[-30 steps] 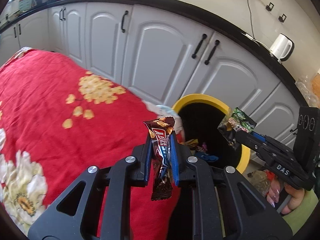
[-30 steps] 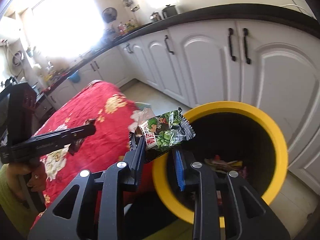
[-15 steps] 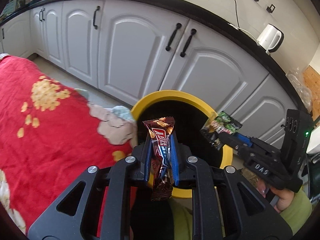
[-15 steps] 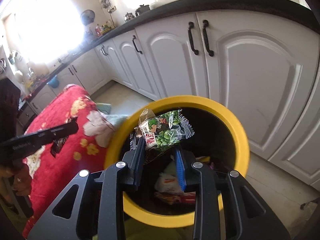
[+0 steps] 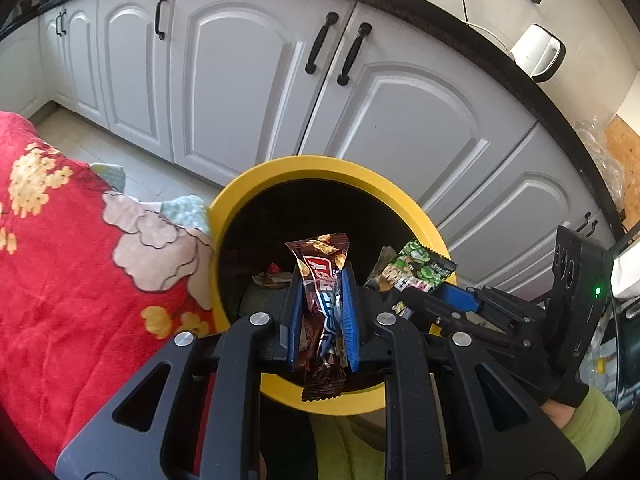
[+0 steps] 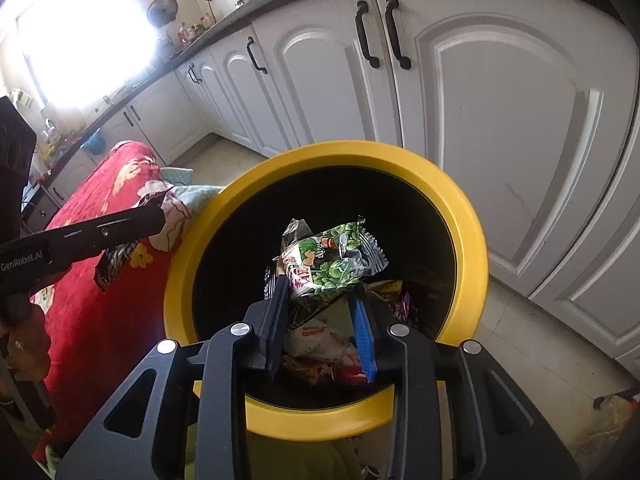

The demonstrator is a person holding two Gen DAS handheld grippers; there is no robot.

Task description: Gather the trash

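Note:
A yellow-rimmed black bin point(image 5: 320, 164) stands on the floor before the cabinets, with several wrappers point(image 6: 320, 348) lying inside. My left gripper point(image 5: 322, 276) is shut on a brown chocolate bar wrapper point(image 5: 322, 304), held upright over the bin's near side. My right gripper point(image 6: 320, 292) hangs over the bin's mouth point(image 6: 360, 150) with a crumpled green snack wrapper point(image 6: 332, 260) between its fingertips. Its jaws are opening and the wrapper still sits at the tips. In the left wrist view the green wrapper point(image 5: 420, 268) shows just right of the chocolate bar.
A red floral cloth point(image 5: 60, 280) covers a surface touching the bin's left side. White cabinet doors point(image 5: 240, 80) with black handles run close behind the bin. A white kettle point(image 5: 538, 52) sits on the dark counter. A person's hand in a green sleeve point(image 5: 588, 432) holds the right gripper.
Both grippers have moved from beside the red cloth to over the bin and lower. The right jaws have widened slightly. Both wrappers stay in their grippers.

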